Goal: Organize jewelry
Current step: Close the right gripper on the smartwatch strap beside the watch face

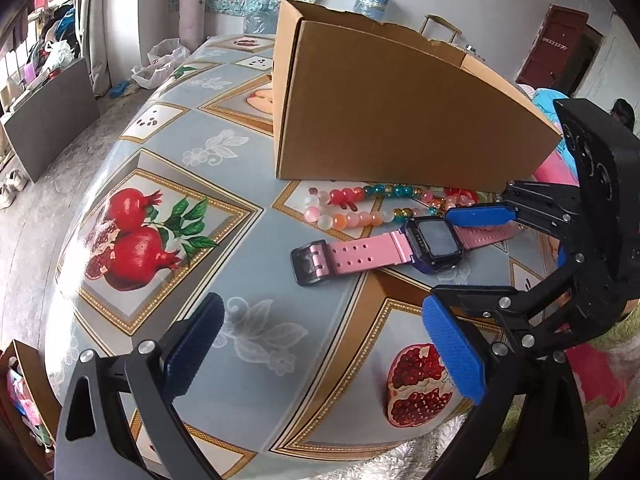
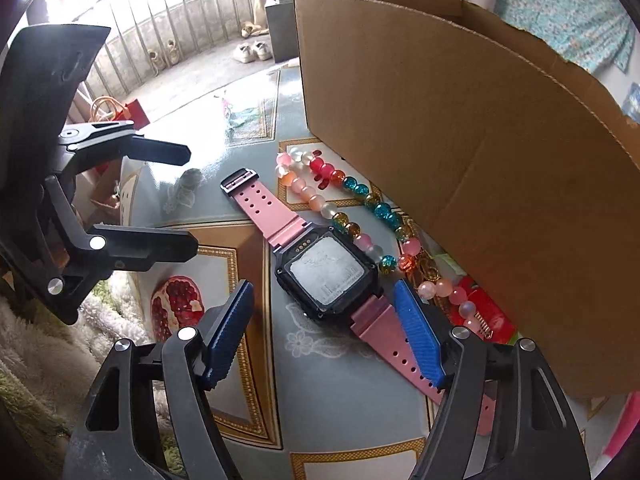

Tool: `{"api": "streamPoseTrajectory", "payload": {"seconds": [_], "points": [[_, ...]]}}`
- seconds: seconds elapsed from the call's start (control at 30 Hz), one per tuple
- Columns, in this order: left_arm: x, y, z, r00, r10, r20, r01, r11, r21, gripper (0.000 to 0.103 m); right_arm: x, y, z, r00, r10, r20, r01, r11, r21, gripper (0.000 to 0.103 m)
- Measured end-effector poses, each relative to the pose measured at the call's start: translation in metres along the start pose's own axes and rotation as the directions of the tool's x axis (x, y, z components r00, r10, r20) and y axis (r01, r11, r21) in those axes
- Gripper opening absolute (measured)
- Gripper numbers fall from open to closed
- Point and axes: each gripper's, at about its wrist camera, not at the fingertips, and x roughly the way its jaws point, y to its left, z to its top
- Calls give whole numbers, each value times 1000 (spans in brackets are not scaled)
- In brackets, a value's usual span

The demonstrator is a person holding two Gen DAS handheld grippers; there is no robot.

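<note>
A pink-strapped watch (image 1: 384, 250) with a dark square face lies flat on the table in front of a cardboard box (image 1: 400, 120). A string of coloured beads (image 1: 372, 204) lies between the watch and the box. In the right wrist view the watch (image 2: 328, 268) sits between my right gripper's open jaws, its near strap by the right pad, with the beads (image 2: 360, 208) and the box (image 2: 460, 140) behind it. My right gripper (image 2: 324, 336) is open; it also shows in the left wrist view (image 1: 460, 256). My left gripper (image 1: 324, 348) is open and empty, back from the watch; it shows in the right wrist view (image 2: 188, 200).
The table carries a patterned cloth with pomegranate prints (image 1: 136, 236). A red clip-like item (image 2: 484, 316) lies by the box near the beads. A fluffy white and green cover (image 2: 48, 344) lies at the table's near edge. The floor drops away at the left.
</note>
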Motion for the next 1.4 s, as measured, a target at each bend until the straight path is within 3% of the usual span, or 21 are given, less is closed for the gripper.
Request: {"api": "streamPoseTrajectory", "payload": {"seconds": [0.07, 0.17, 0.33, 0.5, 0.63, 0.77, 0.9, 1.07, 1.33, 1.4], "points": [[-1, -1, 0, 1000, 3, 16, -3, 1000, 20, 93, 0, 1, 1, 1000, -5, -3, 5, 1000, -23, 66], [-3, -3, 0, 999, 24, 40, -26, 998, 56, 86, 3, 2, 7, 1000, -20, -13, 19, 999, -40, 51], [-9, -9, -5, 995, 73, 71, -82, 988, 133, 79, 2, 9, 9, 999, -14, -34, 13, 999, -35, 49], [-13, -19, -13, 995, 76, 72, -89, 976, 199, 79, 3, 12, 14, 994, 87, -68, -85, 996, 29, 49], [-14, -29, -16, 995, 71, 72, -86, 967, 241, 79, 6, -8, 14, 970, 223, -97, -209, 968, 138, 49], [-12, -42, -16, 984, 142, 111, -171, 928, 332, 79, 14, -25, 29, 928, 352, -125, -316, 918, 237, 49], [-9, -57, -17, 973, 160, 164, -218, 871, 441, 78, 21, -39, 31, 893, 422, -156, -367, 884, 289, 34], [8, -72, -21, 967, 182, 181, -252, 796, 550, 66, 23, -38, 37, 884, 432, -179, -371, 881, 294, 31], [16, -73, -20, 974, 159, 160, -225, 748, 624, 60, 16, -45, 25, 892, 419, -168, -372, 893, 253, 29], [18, -69, -18, 977, 156, 143, -212, 758, 617, 60, 11, -45, 21, 904, 395, -161, -354, 905, 235, 30]]}}
